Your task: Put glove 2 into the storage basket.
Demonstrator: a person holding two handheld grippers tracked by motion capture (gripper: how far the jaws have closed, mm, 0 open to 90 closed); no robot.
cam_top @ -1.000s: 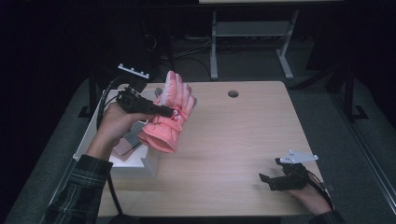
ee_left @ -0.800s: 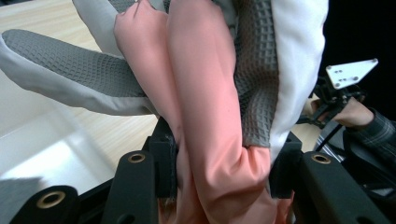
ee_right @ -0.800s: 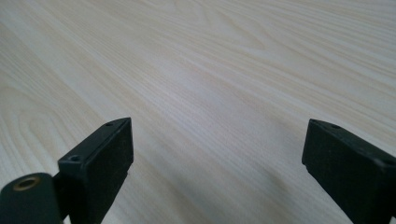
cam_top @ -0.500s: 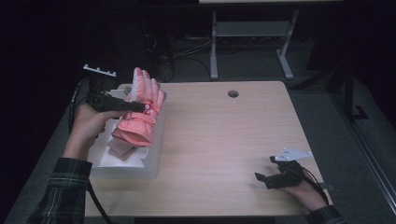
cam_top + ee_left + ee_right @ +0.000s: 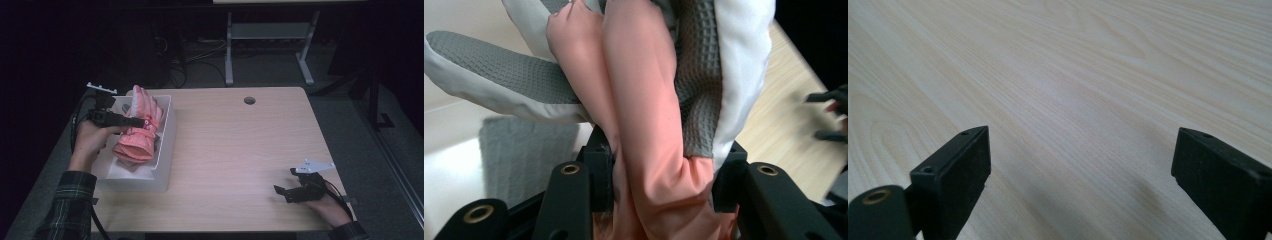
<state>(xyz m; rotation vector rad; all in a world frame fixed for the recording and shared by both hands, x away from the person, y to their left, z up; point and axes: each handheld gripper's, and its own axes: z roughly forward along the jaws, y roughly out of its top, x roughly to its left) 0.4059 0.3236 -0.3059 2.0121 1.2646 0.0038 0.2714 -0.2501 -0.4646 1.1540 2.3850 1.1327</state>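
A pink winter glove (image 5: 139,131) with a grey waffle palm and white trim hangs over the white bin (image 5: 169,131) at the table's left. My left gripper (image 5: 142,121) is shut on the glove. In the left gripper view both black jaws pinch the pink fabric (image 5: 651,125) between them, with the bin's pale floor (image 5: 454,165) below. Near the front right corner my right gripper (image 5: 281,193) rests low on the wooden table (image 5: 240,150). Its jaws stand wide open over bare wood (image 5: 1083,100), with nothing between them.
A round cable hole (image 5: 249,100) sits near the table's far edge. Behind the table stand a white metal frame (image 5: 270,35) and loose cables on the dark floor. The bin holds a grey patch (image 5: 519,150) on its floor.
My left gripper has carried the glove leftward and down, from above the table beside the bin to over the bin. The right gripper has stayed in place.
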